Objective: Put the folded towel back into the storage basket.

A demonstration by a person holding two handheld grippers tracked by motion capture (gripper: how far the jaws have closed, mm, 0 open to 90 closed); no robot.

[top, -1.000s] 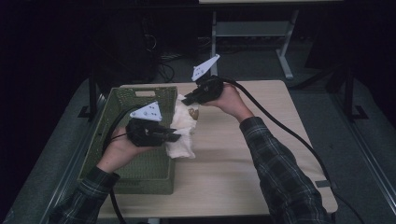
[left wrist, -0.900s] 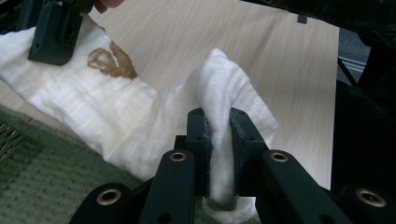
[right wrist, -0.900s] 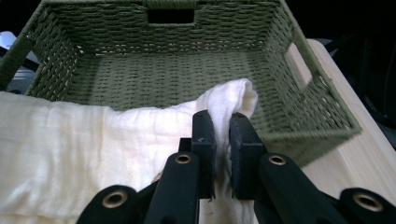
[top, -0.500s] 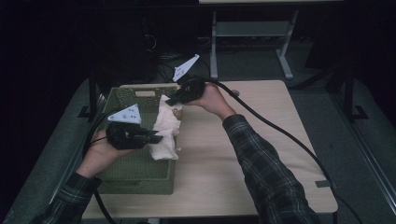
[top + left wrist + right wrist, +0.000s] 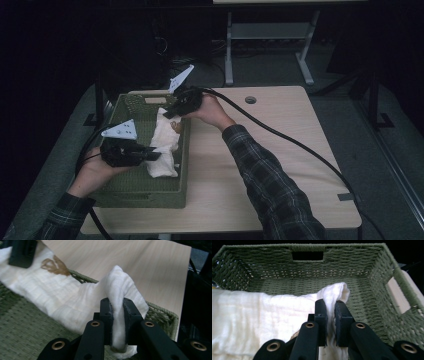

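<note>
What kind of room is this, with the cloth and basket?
Probably a lab or workshop set up for recording, not a home: a plain wooden table in a dark room, a metal stand behind it, and a thick cable trailing across the table.

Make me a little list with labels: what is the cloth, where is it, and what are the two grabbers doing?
Thing held: white cloth with a brown mark
Place: partly over the green woven basket, draped on its right rim
Left gripper: shut on one end of the cloth
Right gripper: shut on the other end, above the basket's far part
Under it all: light wooden table
</note>
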